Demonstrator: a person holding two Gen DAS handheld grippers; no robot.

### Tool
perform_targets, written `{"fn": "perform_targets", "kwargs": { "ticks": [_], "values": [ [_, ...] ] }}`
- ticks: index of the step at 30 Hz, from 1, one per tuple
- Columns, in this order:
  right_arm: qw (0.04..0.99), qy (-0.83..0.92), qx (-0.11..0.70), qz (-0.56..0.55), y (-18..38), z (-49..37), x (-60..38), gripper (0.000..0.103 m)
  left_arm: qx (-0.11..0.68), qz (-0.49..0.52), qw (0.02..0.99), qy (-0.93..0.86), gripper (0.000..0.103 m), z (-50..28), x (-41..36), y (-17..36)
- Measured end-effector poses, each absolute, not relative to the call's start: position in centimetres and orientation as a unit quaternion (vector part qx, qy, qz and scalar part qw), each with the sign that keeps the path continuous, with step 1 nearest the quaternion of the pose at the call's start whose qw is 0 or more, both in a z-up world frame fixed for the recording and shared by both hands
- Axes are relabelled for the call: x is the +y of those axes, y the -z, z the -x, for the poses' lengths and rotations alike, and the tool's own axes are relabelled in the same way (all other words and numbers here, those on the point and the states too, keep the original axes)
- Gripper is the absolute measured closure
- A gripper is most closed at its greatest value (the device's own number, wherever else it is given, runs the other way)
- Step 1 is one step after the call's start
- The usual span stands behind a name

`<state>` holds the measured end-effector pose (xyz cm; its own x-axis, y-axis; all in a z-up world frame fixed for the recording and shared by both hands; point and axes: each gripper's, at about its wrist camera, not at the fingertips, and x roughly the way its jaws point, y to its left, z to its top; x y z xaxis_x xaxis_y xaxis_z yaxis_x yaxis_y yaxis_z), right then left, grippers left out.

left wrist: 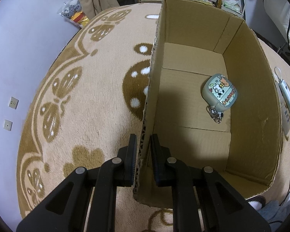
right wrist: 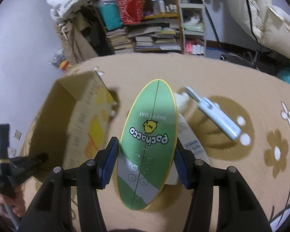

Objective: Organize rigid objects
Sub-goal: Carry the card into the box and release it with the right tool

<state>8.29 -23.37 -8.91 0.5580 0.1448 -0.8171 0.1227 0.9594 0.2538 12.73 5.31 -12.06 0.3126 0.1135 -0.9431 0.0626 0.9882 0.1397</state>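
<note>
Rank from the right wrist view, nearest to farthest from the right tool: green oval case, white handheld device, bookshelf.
1. Green oval case: clamped in the right tool, centre of view.
2. White handheld device: lying on the rug, beyond and to the right.
3. Bookshelf: far back by the wall, top centre.

A green oval case (right wrist: pixel 147 145) printed "HAPPY DAY" stands lengthwise between the right fingers (right wrist: pixel 109 160), clamped at its sides. An open cardboard box (left wrist: pixel 247 100) has its wall between the left fingers (left wrist: pixel 132 154); a sticker-covered pouch (left wrist: pixel 219 90) lies inside, ahead of them.
</note>
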Motion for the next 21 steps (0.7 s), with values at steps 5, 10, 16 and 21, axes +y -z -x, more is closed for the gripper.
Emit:
{"fn": "perform_targets", "kwargs": {
  "ticks": [5, 10, 16, 21],
  "values": [
    [0.882, -0.033, 0.448, -0.142, 6.4, -10.1, -21.5, 0.044, 0.581, -0.082, 0.81, -0.013, 0.091, -12.6, 5.1, 12.1],
    [0.89, -0.064, 0.43, -0.136, 4.0, -11.9, -19.1, 0.044, 0.583, -0.073, 0.809, -0.013, 0.091, -12.8, 5.3, 12.1],
    [0.894, -0.094, 0.42, -0.124, 2.4, -13.1, -15.9, 0.044, 0.584, -0.07, 0.809, -0.012, 0.091, -12.8, 5.4, 12.0],
    [0.889, -0.112, 0.428, -0.116, 3.0, -14.0, -13.6, 0.044, 0.578, -0.067, 0.813, -0.012, 0.091, -12.8, 5.4, 12.0]
  ]
}}
